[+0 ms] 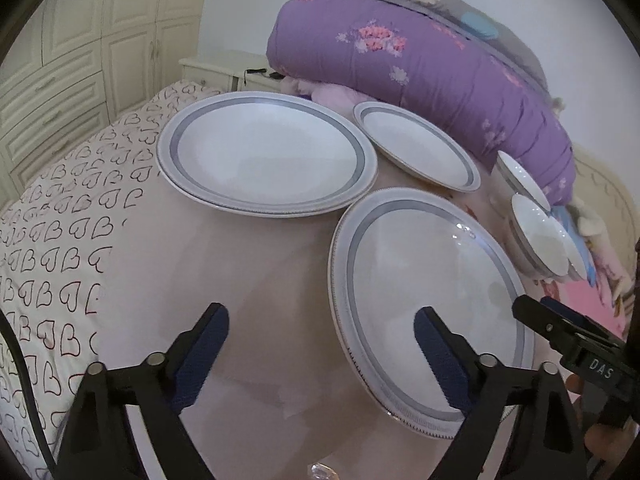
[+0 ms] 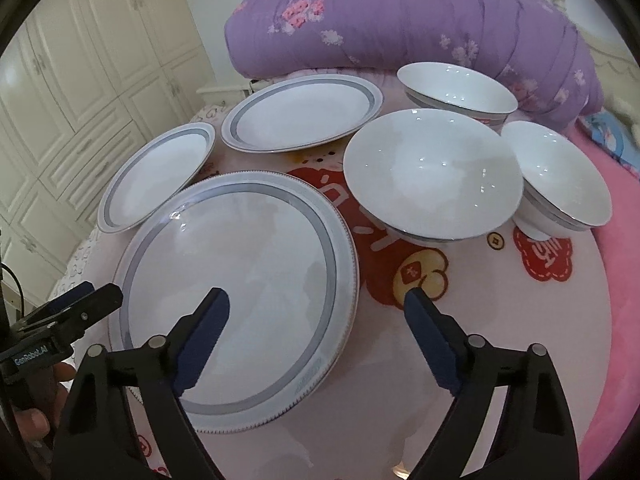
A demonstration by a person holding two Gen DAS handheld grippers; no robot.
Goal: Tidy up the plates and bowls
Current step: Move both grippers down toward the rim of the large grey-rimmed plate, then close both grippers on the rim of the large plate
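Crockery lies spread over a bed (image 2: 540, 360), on a pink cartoon blanket, and both tools hang above its near edge, tilted downward; nothing is gripped. The left gripper (image 1: 320, 320) has its jaws wide apart, straddling the left rim of the nearest large plate (image 1: 432, 300) without touching it, one pad over bare blanket and one over the plate's well; the right gripper (image 2: 316, 304) stands equally wide, empty, straddling the same plate's right rim. Judged from this, the two come at that plate from opposite sides because it is broad and flat on soft bedding, so a lift from one rim alone could tip it.

Past it, toward the bed's left side, a second large plate (image 1: 264, 156) lies flat, apparently with another beneath it, perhaps a stack begun; a smaller plate (image 1: 416, 144) sits just beside it, further in. To the right, three white bowls cluster close: a wide bowl (image 2: 432, 180) nearest, a small bowl (image 2: 556, 172) at its right, a deep bowl (image 2: 456, 88) behind. Farthest, against the wall, a rolled purple quilt (image 2: 400, 12) bounds the working space, so the dishes stay forward within reach.
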